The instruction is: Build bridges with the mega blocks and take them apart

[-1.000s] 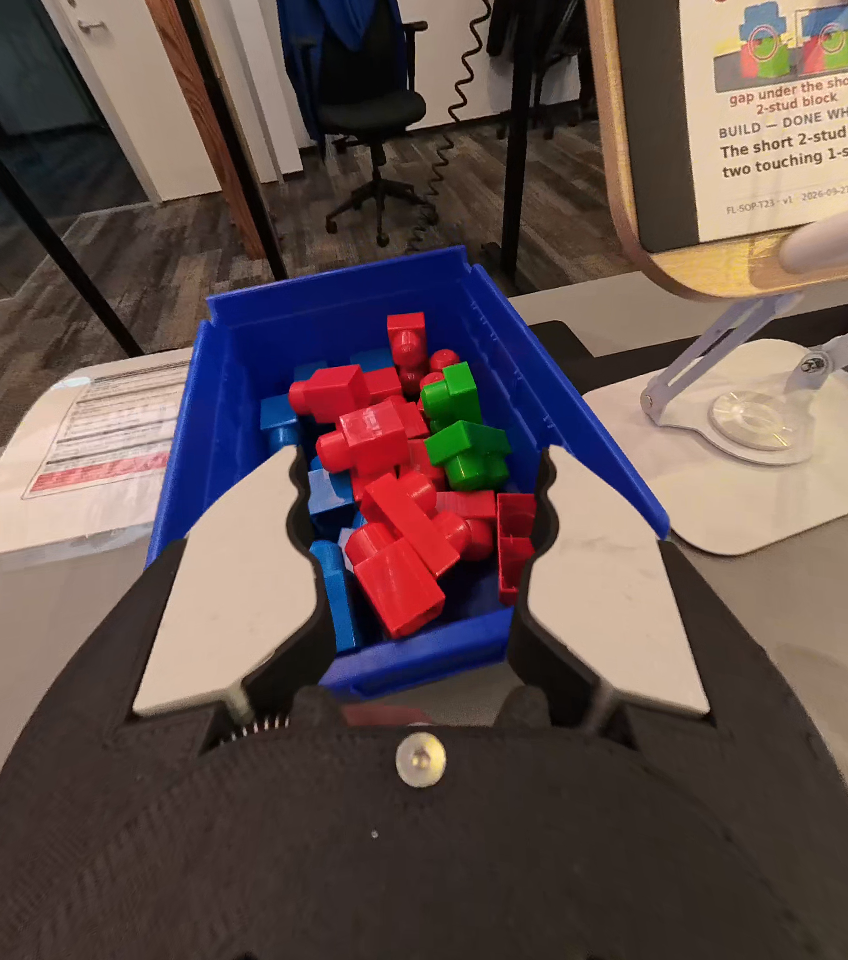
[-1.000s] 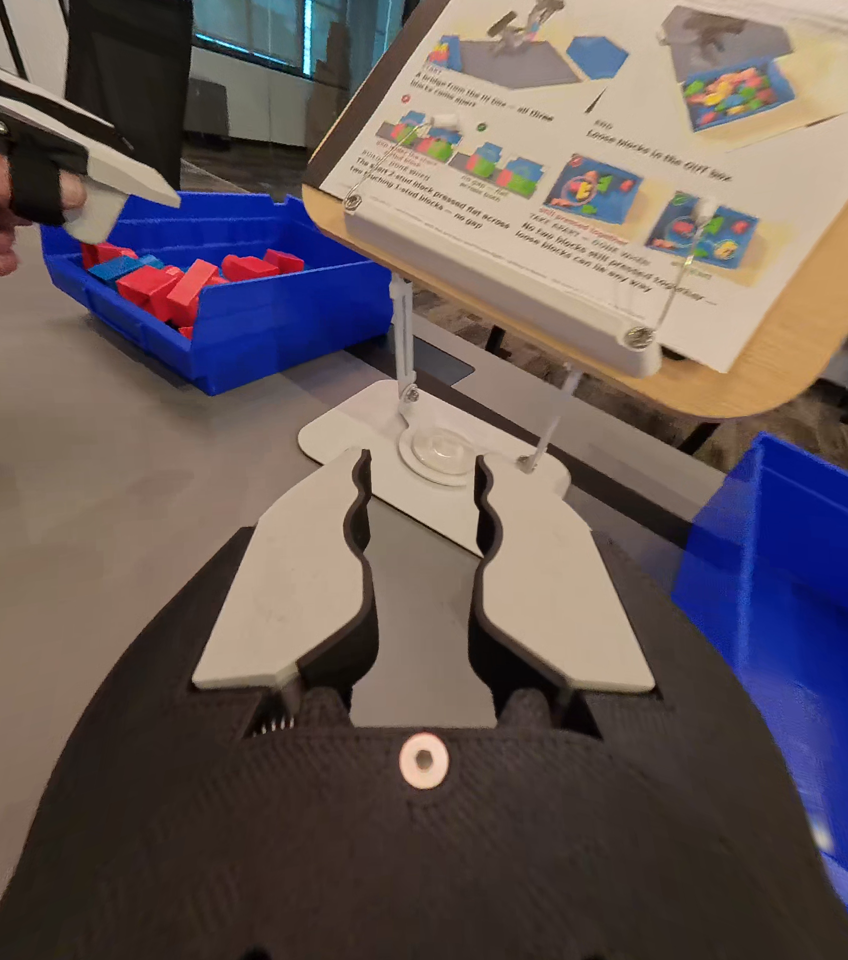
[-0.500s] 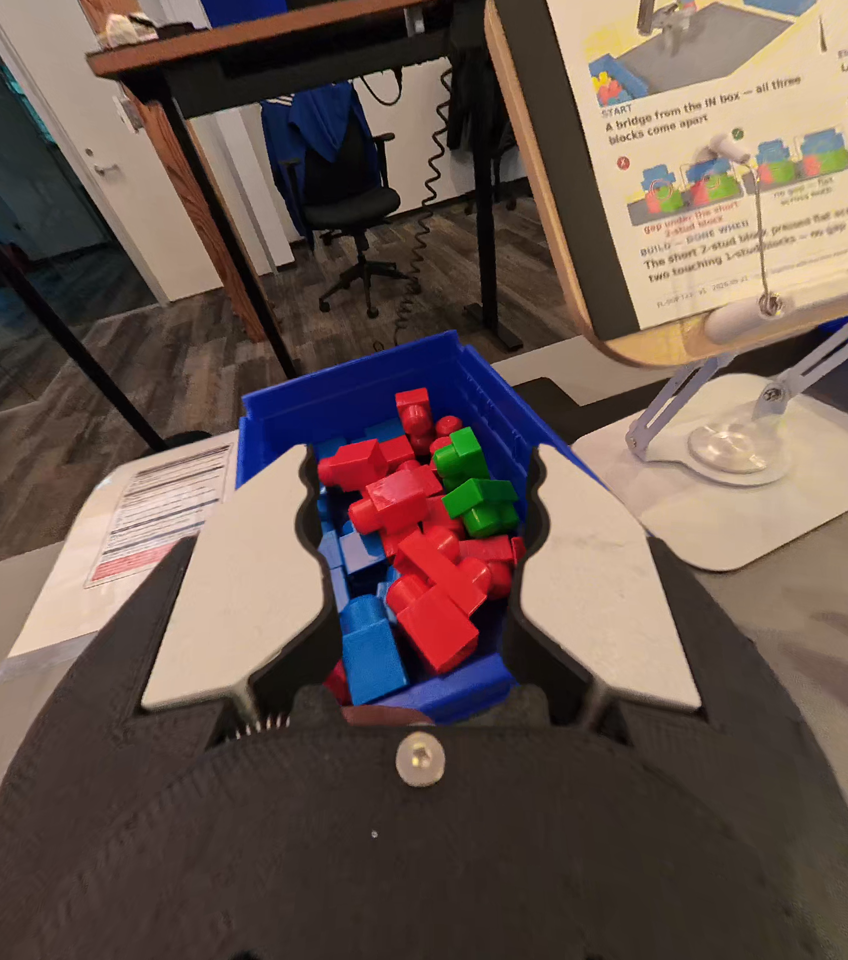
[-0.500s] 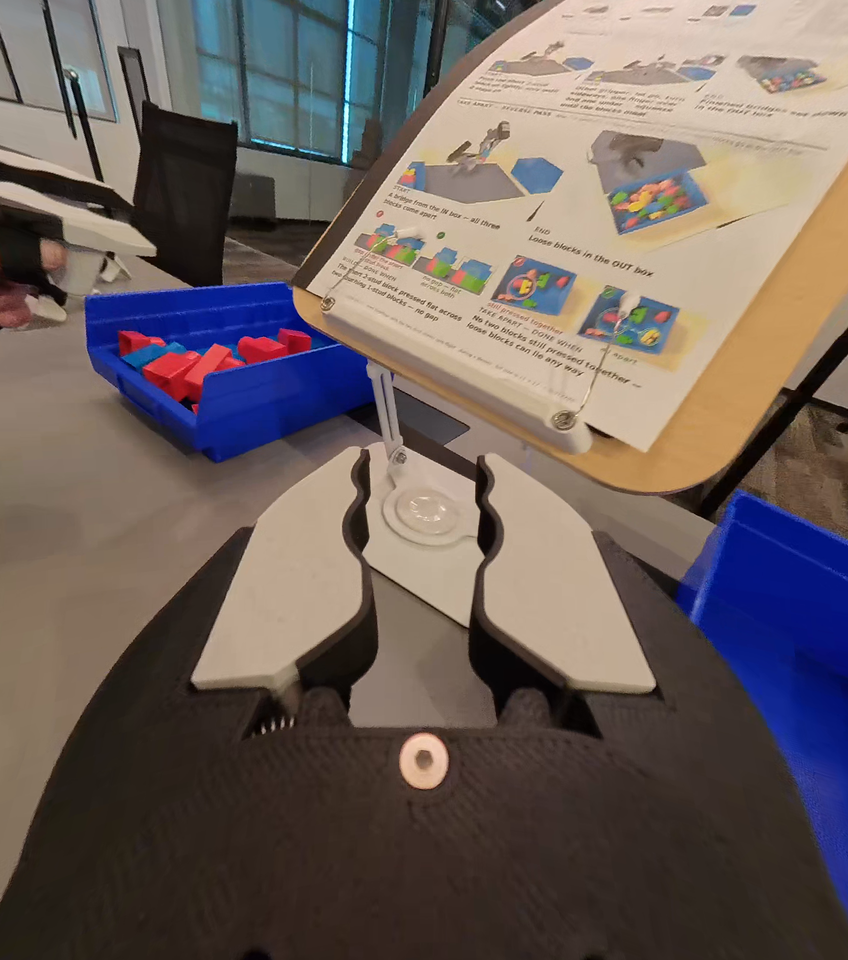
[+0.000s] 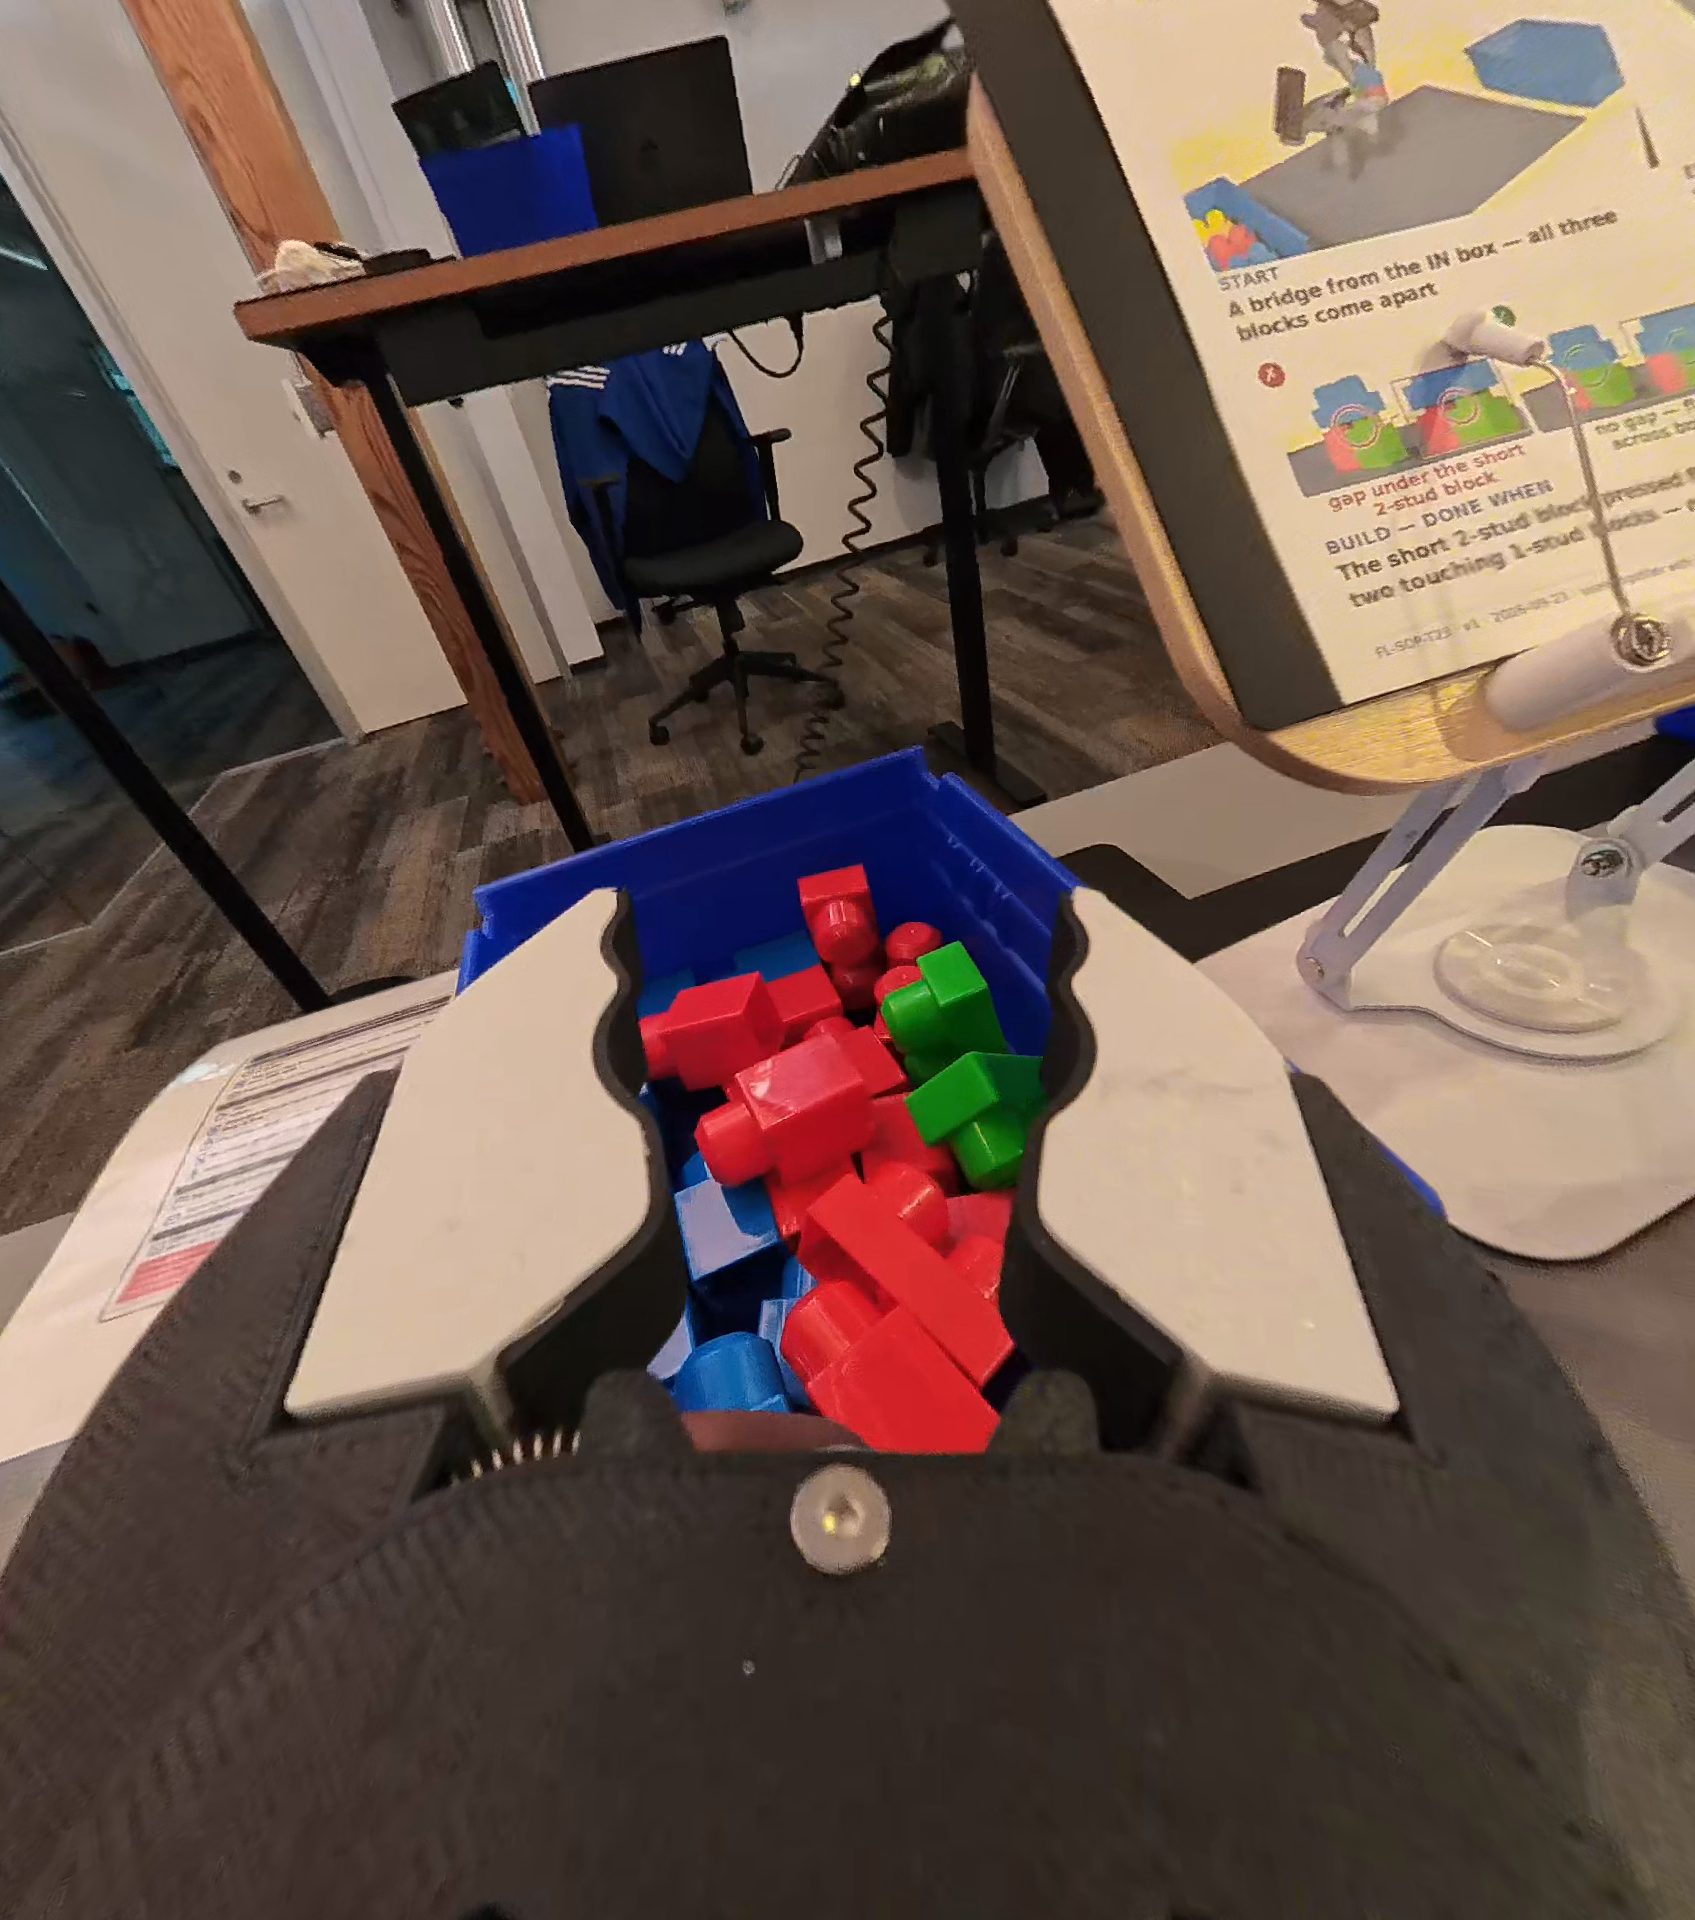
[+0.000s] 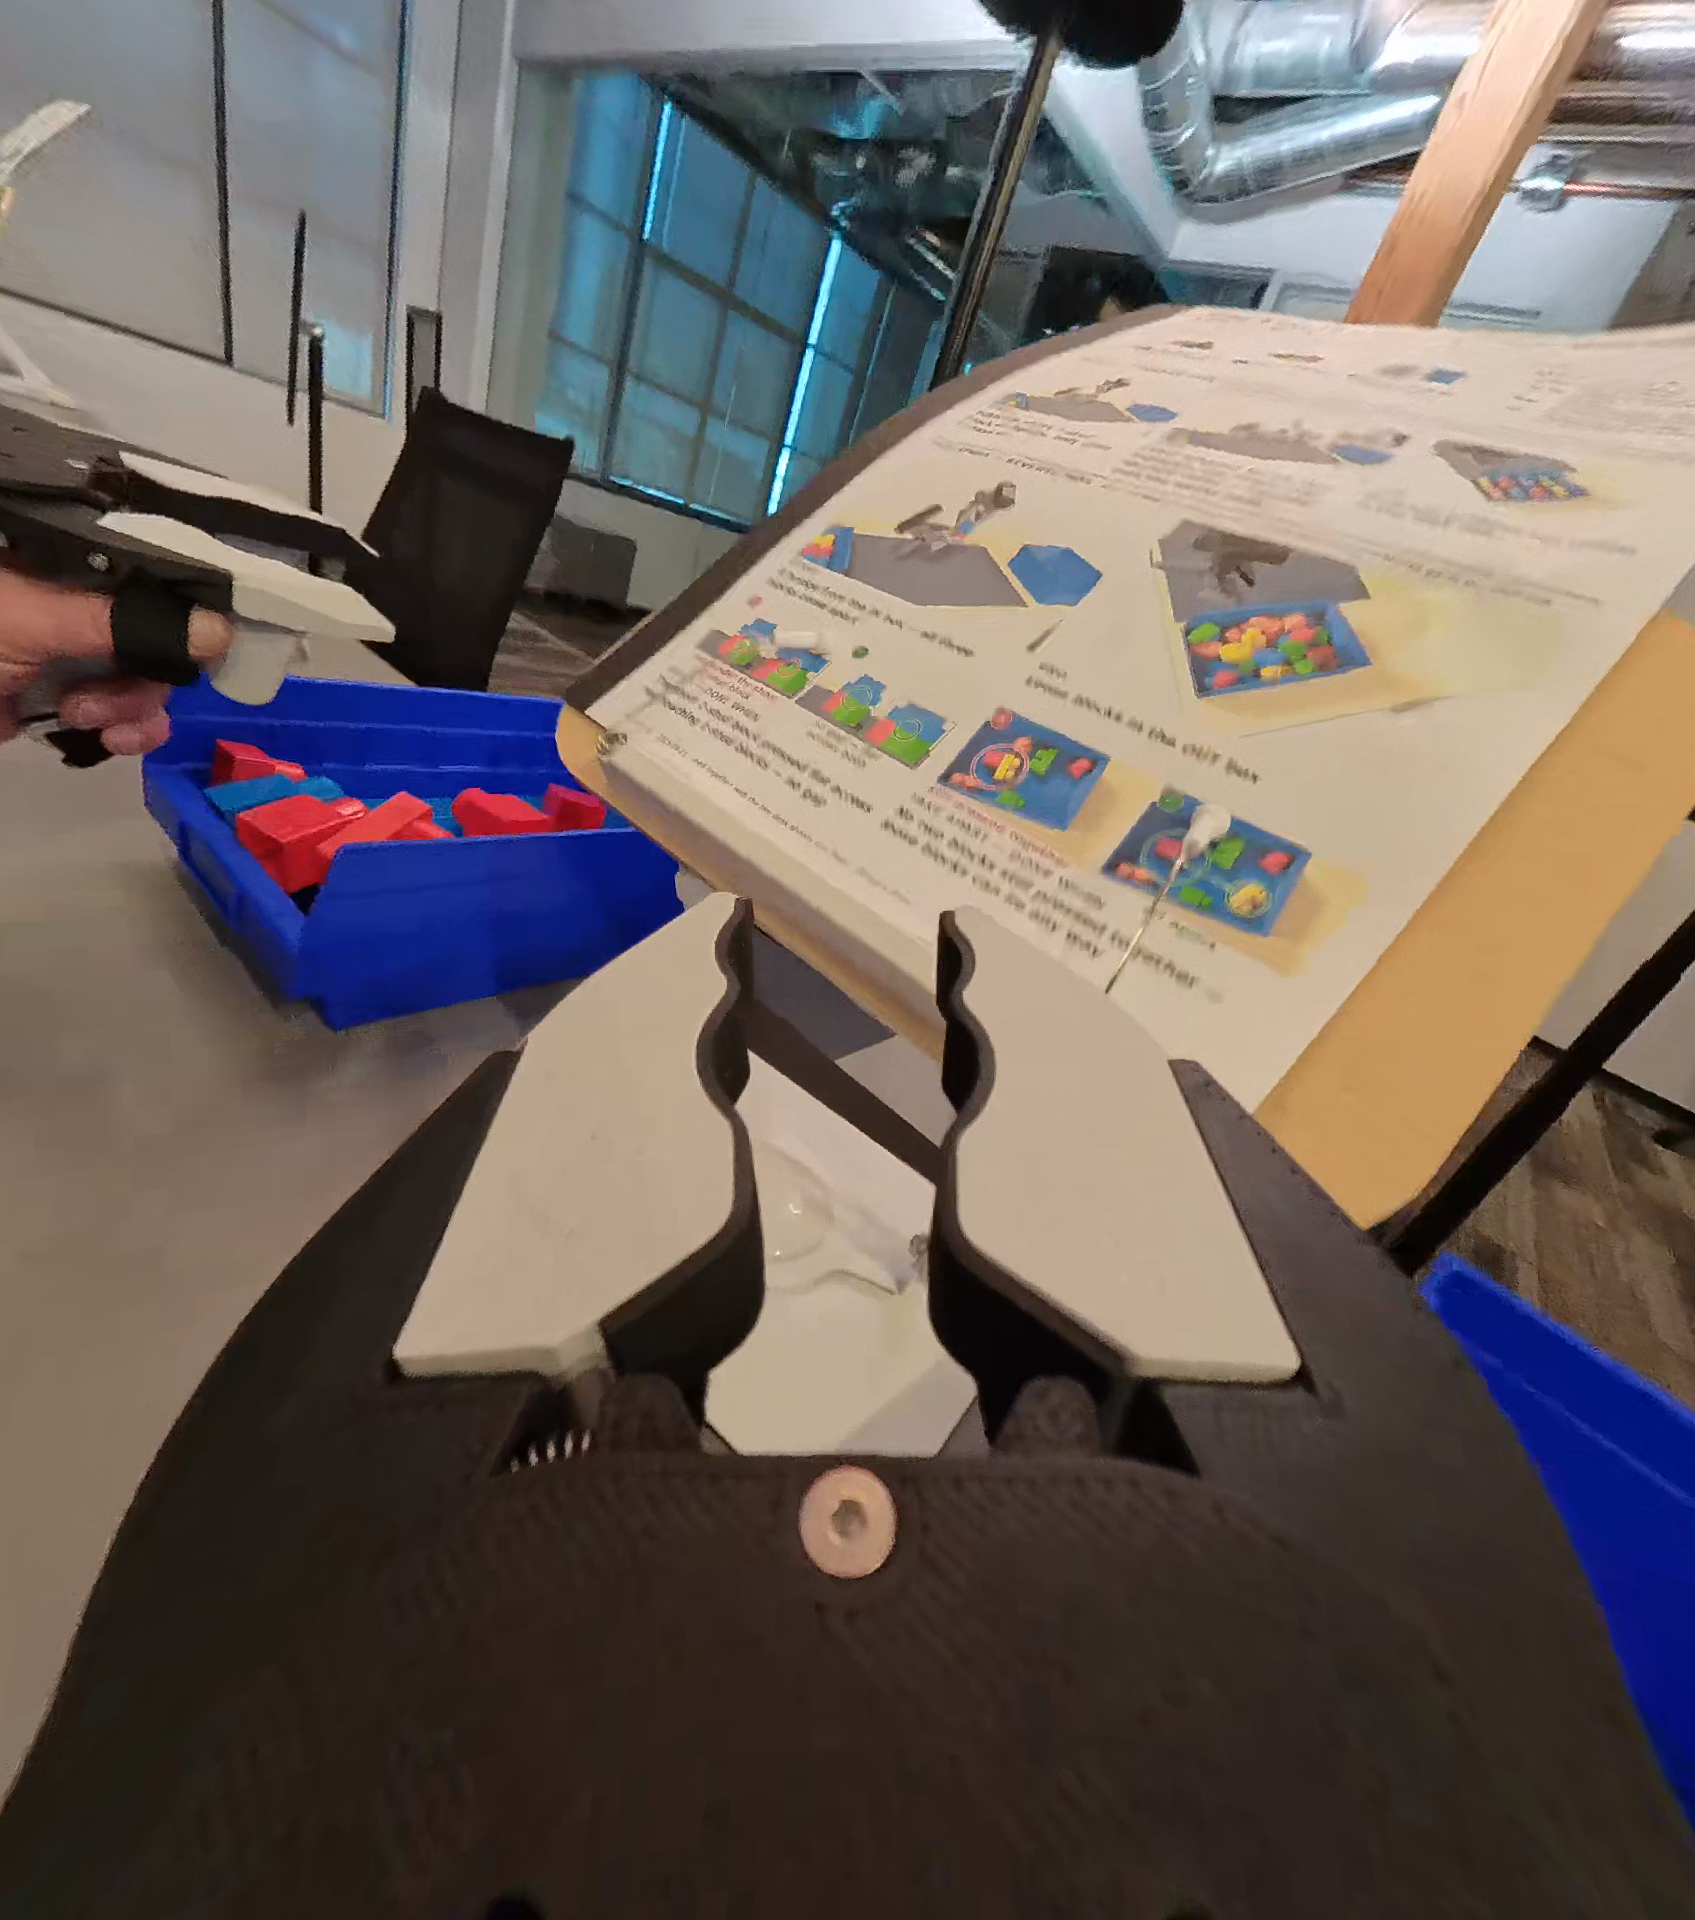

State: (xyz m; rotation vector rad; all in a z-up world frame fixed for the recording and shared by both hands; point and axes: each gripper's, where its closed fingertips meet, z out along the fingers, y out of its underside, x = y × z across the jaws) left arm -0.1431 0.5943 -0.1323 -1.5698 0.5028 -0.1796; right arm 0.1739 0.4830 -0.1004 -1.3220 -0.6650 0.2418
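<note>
My left gripper [image 5: 843, 914] hangs wide open over the blue bin [image 5: 770, 842] of red, green and blue blocks [image 5: 801, 1112] at the table's far edge; my right gripper [image 6: 838, 925] gapes empty beside the instruction stand [image 6: 1238, 727].

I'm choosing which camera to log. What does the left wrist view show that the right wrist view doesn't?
Only the left wrist view: green blocks deep in the bin and a laminated sheet.
Only the right wrist view: a second blue bin and the hand holding the left tool.
Both: the blue bin of red blocks and the instruction board.
</note>
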